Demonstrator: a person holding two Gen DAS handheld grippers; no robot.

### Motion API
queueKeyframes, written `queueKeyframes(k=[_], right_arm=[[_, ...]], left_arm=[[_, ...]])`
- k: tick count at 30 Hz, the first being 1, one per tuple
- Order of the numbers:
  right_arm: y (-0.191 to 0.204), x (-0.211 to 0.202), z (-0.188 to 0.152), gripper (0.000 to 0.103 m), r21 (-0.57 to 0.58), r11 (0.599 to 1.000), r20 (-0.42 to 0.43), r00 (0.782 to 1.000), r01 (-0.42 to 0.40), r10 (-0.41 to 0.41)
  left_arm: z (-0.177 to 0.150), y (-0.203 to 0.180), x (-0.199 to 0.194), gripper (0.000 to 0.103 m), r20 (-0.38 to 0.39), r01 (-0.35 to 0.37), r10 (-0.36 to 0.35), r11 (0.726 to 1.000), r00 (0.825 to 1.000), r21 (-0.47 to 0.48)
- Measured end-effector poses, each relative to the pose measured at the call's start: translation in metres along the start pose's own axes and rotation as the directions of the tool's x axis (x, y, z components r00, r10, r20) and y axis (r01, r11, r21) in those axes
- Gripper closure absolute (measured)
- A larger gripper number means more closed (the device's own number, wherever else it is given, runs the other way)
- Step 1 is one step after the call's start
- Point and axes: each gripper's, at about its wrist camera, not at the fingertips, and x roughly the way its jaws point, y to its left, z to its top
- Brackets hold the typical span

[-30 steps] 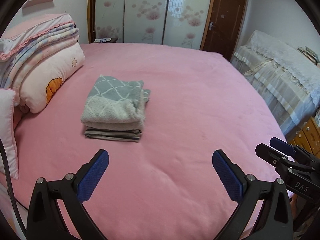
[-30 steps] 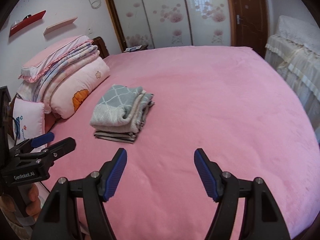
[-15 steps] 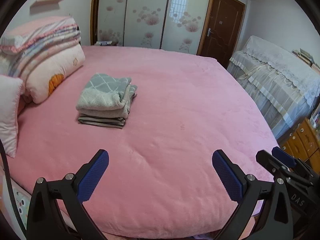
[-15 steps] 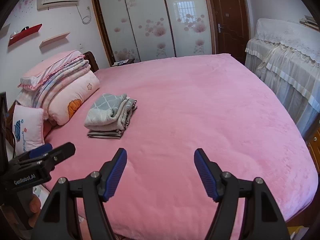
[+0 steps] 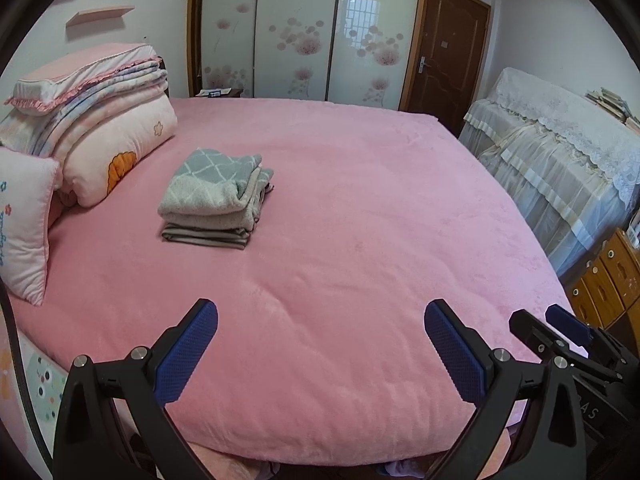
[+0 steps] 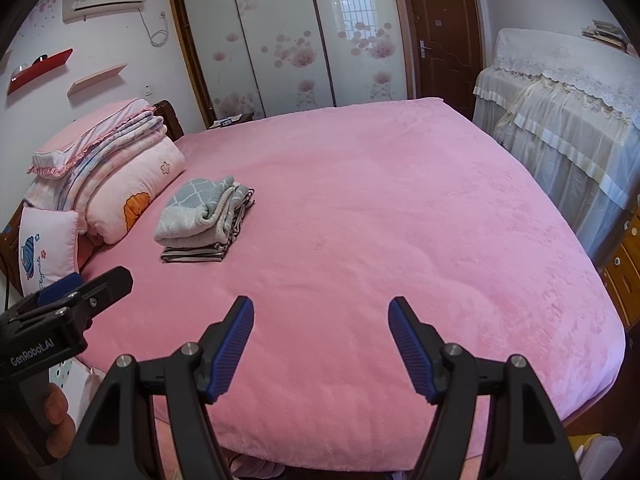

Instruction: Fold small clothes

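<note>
A stack of folded small clothes lies on the pink bed, towards its left side; a grey piece with a white diamond pattern is on top, striped fabric at the bottom. My left gripper stands open over the bed's near edge, nothing between its blue pads, well short of the stack. My right gripper is open too and empty, also over the near edge. Each gripper shows at the side of the other's view.
Folded quilts and pillows are piled at the bed's left end. A cloth-covered piece of furniture stands right of the bed, wooden drawers beside it. Wardrobe doors and a brown door are behind.
Both grippers have drawn back from the bed, so the stack looks smaller and the bed's near edge has come into view. Both stay open and empty.
</note>
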Motion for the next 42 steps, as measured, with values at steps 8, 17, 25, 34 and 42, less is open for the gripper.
queueKeyframes(k=[8,17,25,34,42], right_arm=[[-0.002,-0.011,-0.006,0.033,-0.019,1.0,0.004,1.0,0.012,-0.012],[0.006,-0.019,-0.009,0.033,-0.073,0.997,0.025,0.999,0.03,-0.028],[-0.001,-0.022,-0.012,0.033,-0.058,0.998,0.024,0.999,0.026,-0.025],[0.0,-0.024,-0.014,0.033,-0.058,0.998,0.024,1.0,0.016,-0.014],[0.001,-0.024,-0.015,0.033,-0.057,0.998,0.016,1.0,0.012,-0.011]], left_arm=[[-0.016,-0.02,-0.009,0.001,0.018,-0.059,0.058,0.997,0.998,0.049],[-0.021,-0.026,-0.016,0.001,0.032,-0.052,0.05,0.998,0.998,0.046],[-0.021,-0.026,-0.015,0.001,0.025,-0.058,0.056,0.997,0.998,0.048],[-0.026,-0.027,-0.017,0.001,0.02,-0.074,0.073,0.996,0.997,0.045],[-0.028,-0.027,-0.016,0.001,0.008,-0.075,0.074,0.996,0.997,0.04]])
